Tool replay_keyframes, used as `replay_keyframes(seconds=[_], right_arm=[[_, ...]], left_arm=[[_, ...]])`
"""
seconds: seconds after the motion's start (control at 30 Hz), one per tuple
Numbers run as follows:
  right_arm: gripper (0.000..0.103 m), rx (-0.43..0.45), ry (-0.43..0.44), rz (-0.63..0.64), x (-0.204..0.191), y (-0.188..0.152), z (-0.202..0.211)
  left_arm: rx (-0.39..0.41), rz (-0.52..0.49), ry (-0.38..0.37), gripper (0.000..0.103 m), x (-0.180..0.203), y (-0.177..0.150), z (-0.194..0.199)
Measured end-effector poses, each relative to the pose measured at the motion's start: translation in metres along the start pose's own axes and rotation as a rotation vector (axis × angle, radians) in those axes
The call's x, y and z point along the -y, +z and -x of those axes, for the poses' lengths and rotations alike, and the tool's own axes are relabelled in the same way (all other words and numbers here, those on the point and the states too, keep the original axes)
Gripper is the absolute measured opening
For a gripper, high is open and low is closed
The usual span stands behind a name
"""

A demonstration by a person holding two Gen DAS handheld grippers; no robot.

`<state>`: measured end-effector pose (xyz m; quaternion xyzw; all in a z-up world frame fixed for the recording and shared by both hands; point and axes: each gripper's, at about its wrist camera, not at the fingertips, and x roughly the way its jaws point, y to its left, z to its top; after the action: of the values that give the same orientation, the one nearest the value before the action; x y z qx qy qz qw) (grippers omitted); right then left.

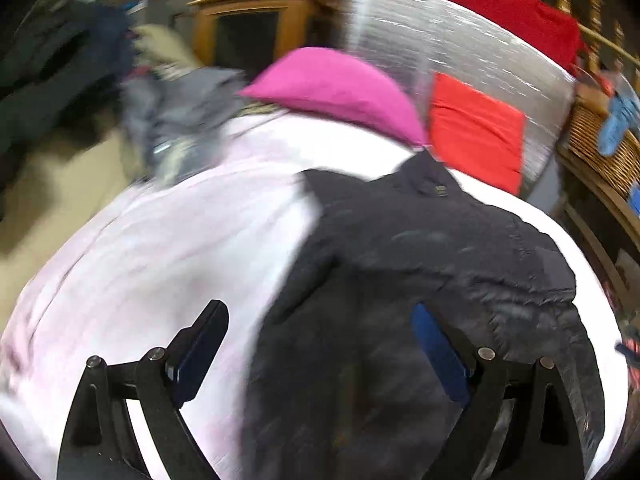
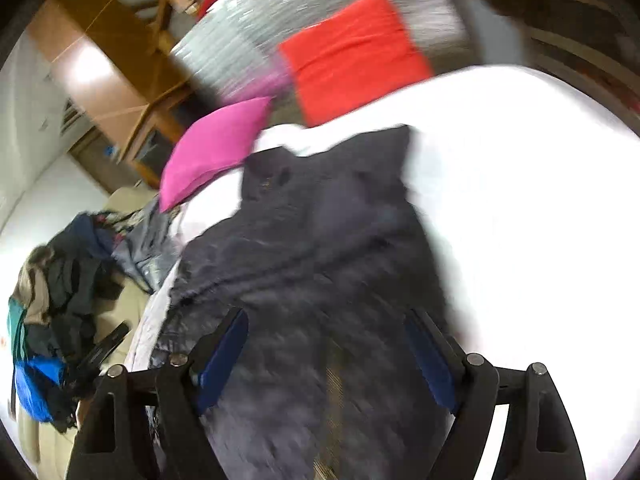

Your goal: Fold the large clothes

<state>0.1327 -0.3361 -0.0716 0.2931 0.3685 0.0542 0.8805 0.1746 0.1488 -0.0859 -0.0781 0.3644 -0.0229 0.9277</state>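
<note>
Dark jacket beneath both wide-jawed grippers

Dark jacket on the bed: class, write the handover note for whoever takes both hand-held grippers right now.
Left hand-held gripper: open, holding nothing, above the jacket's edge.
Right hand-held gripper: open, holding nothing, above the jacket.
Dark jacket: spread loosely on the white bedcover, rumpled; both views are blurred, so it is hard to tell whether any fold is made.
Pile of other clothes lies beside the bed, unfolded.
Pink cushion and red cushion sit beyond the jacket.
Left: grip the jacket, fold it, then work through the pile.
</note>
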Motion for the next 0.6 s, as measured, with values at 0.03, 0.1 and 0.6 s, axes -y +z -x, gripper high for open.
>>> replay_keyframes(seconds=[0.03, 0.1, 0.6], right_arm=[[0.084, -0.008, -0.010, -0.029, 0.011, -0.011, 0.009], [0.084, -0.033, -0.017, -0.079, 0.029, -0.031, 0.020], [0.085, -0.077, 0.070, -0.096, 0.021, -0.112, 0.062]], left_arm=[[-0.027, 0.036, 0.016, 0.094, -0.016, -0.012, 0.008], [-0.061, 0.084, 0.018, 0.094, -0.035, -0.030, 0.018], [-0.181, 0.217, 0.006, 0.094, -0.071, -0.128, 0.081]])
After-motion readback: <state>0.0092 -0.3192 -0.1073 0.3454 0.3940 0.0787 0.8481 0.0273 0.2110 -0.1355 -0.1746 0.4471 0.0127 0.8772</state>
